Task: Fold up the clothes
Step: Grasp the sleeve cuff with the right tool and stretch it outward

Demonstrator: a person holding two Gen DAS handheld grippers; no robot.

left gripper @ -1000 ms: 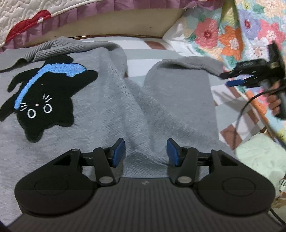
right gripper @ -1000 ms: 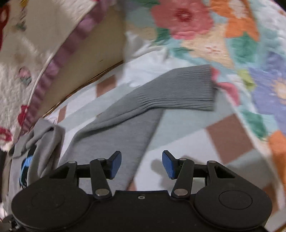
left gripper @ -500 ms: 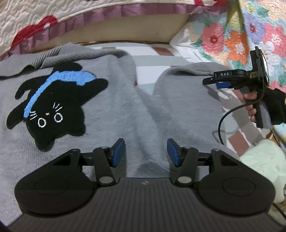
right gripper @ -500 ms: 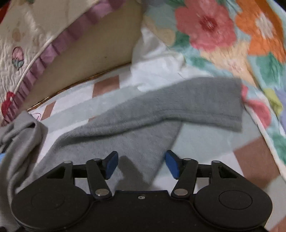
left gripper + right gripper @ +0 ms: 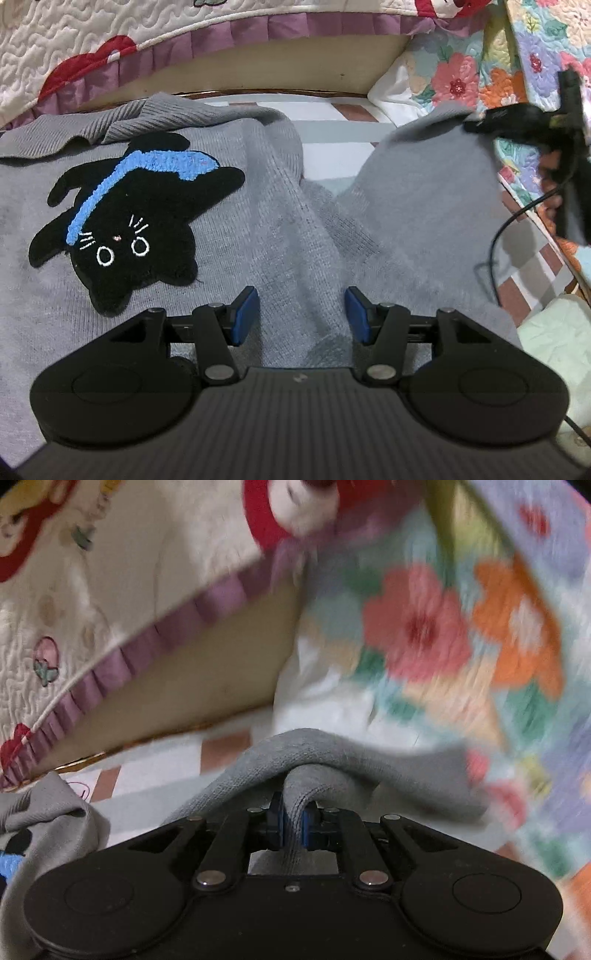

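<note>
Left wrist view
Left gripper (image 5: 301, 314): jaws spread wide, nothing between the blue pads; it hangs just above the sweater.
Sweater (image 5: 280, 236): grey knit, spread flat on the bed beneath and ahead of the jaws; a raised crease runs from between the jaws away toward the collar.
Cat patch (image 5: 136, 229): black with a blue stripe and white eyes, ahead and to the left of the left jaw.
Collar (image 5: 122, 122): ribbed, at the far left edge of the sweater.
Sleeve (image 5: 424, 192): ahead and to the right of the right jaw, its far end lifted off the bed.
Right gripper (image 5: 476, 123): far right and ahead, blurred, clamped on the sleeve's far end; a hand (image 5: 552, 184) holds its handle.
Checked sheet (image 5: 332, 155): shows in the gap between body and sleeve, straight ahead.

Right wrist view
Right gripper (image 5: 293, 823): jaws closed on a fold of the sleeve (image 5: 325, 768), which stands pinched between the blue pads and drapes to both sides ahead of them.
Sweater (image 5: 44, 812): body bunched far to the left of the jaws.
Flowered quilt (image 5: 443, 635): ahead and right, blurred.
White quilt (image 5: 110, 590): purple frill, ahead and left.
Checked sheet (image 5: 166, 775): under the sleeve.
</note>
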